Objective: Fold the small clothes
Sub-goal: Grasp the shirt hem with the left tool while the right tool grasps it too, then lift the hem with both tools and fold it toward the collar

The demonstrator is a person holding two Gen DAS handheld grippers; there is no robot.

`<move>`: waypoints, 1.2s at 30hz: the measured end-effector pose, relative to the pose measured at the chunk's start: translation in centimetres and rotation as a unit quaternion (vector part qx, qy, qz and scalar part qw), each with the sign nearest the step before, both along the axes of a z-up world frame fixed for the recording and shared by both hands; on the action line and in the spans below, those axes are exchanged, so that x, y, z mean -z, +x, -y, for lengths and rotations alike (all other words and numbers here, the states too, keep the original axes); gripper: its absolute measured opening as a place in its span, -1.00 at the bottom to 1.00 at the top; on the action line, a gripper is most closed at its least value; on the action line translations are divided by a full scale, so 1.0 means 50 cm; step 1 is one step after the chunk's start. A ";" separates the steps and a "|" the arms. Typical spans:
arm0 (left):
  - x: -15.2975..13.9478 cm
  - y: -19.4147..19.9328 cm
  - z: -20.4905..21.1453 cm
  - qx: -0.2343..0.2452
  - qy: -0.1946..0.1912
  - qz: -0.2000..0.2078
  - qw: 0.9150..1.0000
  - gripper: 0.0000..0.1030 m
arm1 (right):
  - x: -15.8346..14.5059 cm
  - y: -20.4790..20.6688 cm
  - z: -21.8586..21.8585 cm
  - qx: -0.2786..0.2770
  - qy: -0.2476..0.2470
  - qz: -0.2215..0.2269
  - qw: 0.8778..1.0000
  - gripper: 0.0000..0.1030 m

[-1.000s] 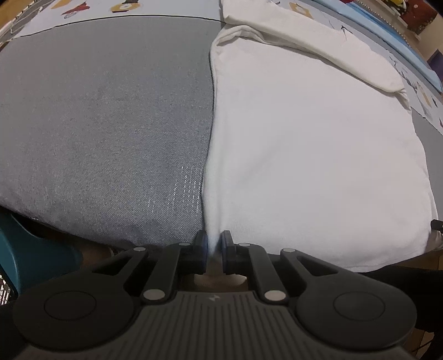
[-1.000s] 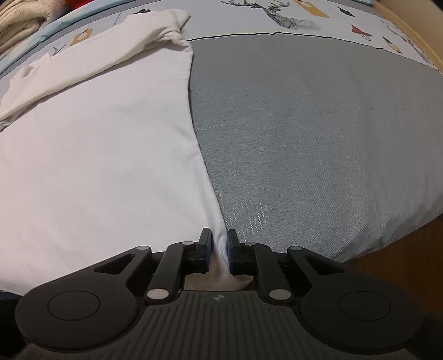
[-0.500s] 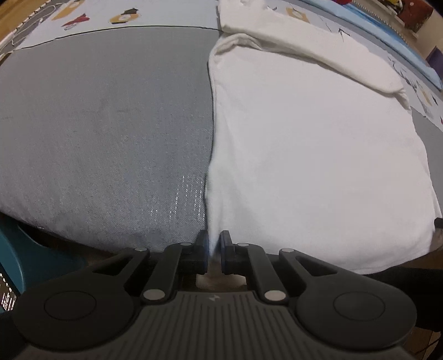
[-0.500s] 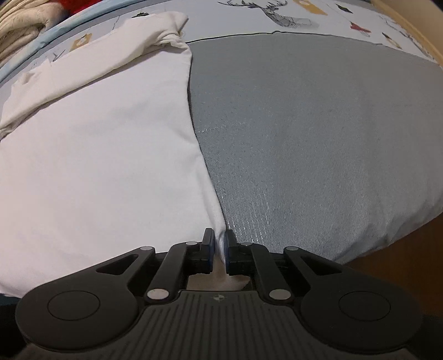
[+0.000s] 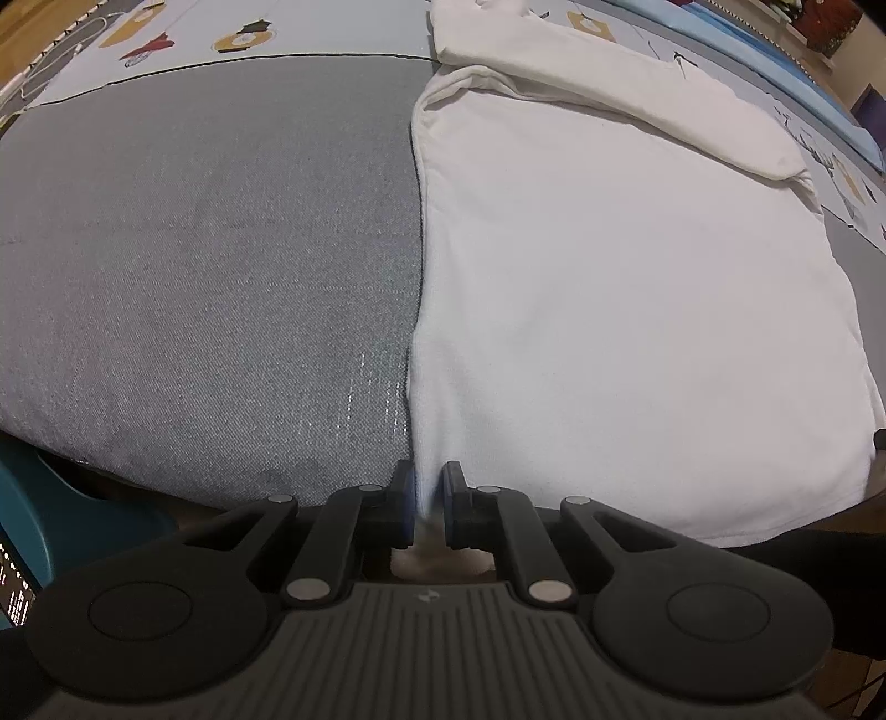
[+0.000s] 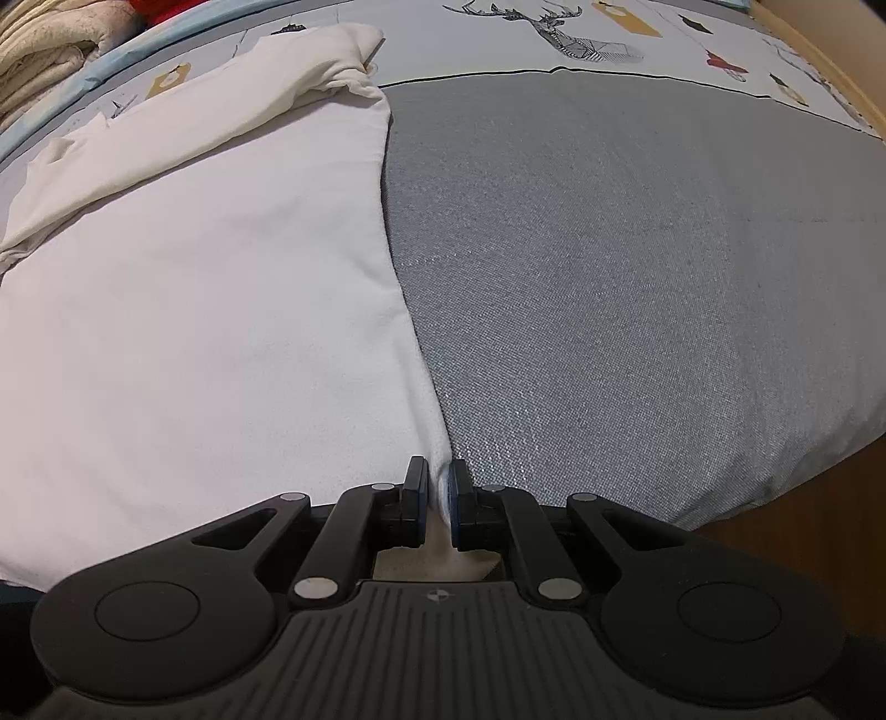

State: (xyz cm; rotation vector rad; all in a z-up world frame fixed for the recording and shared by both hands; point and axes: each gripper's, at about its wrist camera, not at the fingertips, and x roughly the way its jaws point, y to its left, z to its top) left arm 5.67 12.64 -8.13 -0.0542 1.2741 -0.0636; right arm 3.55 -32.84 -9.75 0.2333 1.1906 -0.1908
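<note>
A white long-sleeved garment (image 5: 620, 288) lies flat on a grey cushion (image 5: 210, 266), one sleeve folded across its far end. In the left wrist view its near left corner runs down between the jaws of my left gripper (image 5: 427, 490), which is shut on it. The right wrist view shows the same white garment (image 6: 199, 332) on the left of the grey cushion (image 6: 637, 266). Its near right corner is pinched in my right gripper (image 6: 439, 487), also shut on the cloth.
Behind the cushion lies a pale blue printed sheet (image 6: 498, 39) with deer and house motifs. Folded beige cloths (image 6: 50, 33) are stacked at the far left. A teal object (image 5: 50, 526) sits below the cushion's near left edge, brown floor (image 6: 803, 526) at the near right.
The right gripper's jaws have drawn closer together on the garment's corner. The left gripper holds its corner as before; both hands have hardly moved.
</note>
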 end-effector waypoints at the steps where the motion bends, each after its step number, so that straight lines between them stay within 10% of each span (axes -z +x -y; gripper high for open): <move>1: 0.000 0.000 0.000 0.000 0.001 0.000 1.000 -0.82 | 0.000 0.000 0.000 0.001 0.001 0.001 1.000 -0.86; 24: -0.039 -0.015 0.033 0.036 0.032 0.051 0.998 -0.89 | -0.038 -0.017 0.009 0.018 0.022 0.057 0.998 -0.90; 36: -0.221 -0.050 0.028 0.084 -0.010 0.135 0.987 -0.94 | -0.235 -0.095 0.094 0.036 0.120 0.188 0.974 -0.93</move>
